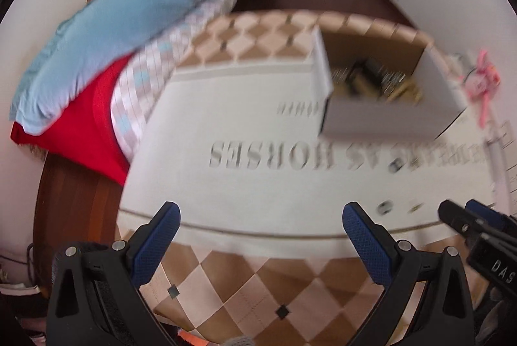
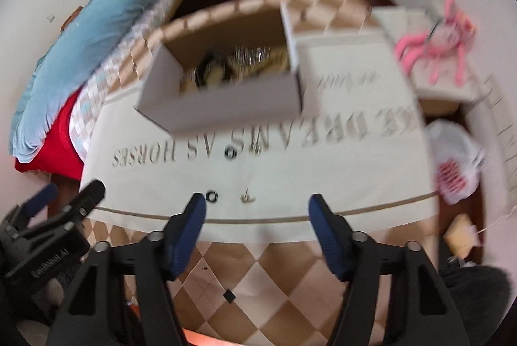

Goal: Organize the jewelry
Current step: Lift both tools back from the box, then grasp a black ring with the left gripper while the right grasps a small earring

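Both tools hang empty over the table (image 2: pixel 323 158), the right tool (image 2: pixel 257 207) and the left tool (image 1: pixel 260 216) each with fingers spread. Loose jewelry lies on the cloth: a ring (image 2: pixel 211 196) and a small gold piece (image 2: pixel 247 198) at the right tool's 12 o'clock, another ring (image 2: pixel 230 153) beyond. The box (image 2: pixel 223 107) sits further at 11 o'clock. Likely step: picking up a piece; next, close on the near ring. The cloth reads "DREAMS AS HORSES".

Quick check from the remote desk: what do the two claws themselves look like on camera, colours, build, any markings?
Both match. The left claw and right claw have black plastic bodies with triangular cut-outs, silver pivot bolts, and blue textured pads on the fingers. White lettering shows on each body when seen from the other camera, too blurred to read fully. No cables or sleeves visible.
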A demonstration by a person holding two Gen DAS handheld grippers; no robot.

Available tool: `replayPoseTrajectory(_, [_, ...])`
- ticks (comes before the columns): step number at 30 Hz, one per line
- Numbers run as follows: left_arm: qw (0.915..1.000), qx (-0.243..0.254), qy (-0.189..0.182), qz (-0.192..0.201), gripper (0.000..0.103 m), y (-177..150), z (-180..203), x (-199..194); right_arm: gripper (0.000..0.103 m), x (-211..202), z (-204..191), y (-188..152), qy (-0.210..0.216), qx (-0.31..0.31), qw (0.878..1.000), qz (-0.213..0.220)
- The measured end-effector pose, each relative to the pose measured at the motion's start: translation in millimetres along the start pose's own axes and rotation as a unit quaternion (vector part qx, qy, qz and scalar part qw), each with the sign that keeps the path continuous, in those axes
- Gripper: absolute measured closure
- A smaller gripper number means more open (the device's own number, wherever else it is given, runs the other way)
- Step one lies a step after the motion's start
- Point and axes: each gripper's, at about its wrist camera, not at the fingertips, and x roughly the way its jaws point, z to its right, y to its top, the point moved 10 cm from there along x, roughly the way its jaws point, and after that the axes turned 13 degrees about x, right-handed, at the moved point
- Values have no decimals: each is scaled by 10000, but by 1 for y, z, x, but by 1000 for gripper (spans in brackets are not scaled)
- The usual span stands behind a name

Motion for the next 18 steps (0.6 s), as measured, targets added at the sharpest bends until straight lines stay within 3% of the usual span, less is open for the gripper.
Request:
replayPoseTrajectory(2, [9998,-8,15,-174,0,-11,0,13,45,23,0,-9,34,40,9999,-130])
replayPoseTrajectory(8, [9993,-73,14,-355,0,-21,-4,29,67,53,-10,-22,51,-44,9998,-186])
replayPoseTrajectory(9, [9993,-71,14,-354,0,-20,-5,29,76,53,-13,-20,33,-94,9999,-100])
replayPoseTrajectory(10, [9994,-68,27,-347,0,-19,-5,29,92,56,-16,-20,40,-137,9998,-121])
replayPoseTrajectory(12, [9994,-34,32,-331,0,-18,-3,29,102,59,-18,-21,-36,-165,9998,-45])
replayPoseTrajectory(18, [9993,118,-193,-285,0,-9,18,31,103,42,-5,-14,48,39,9999,107])
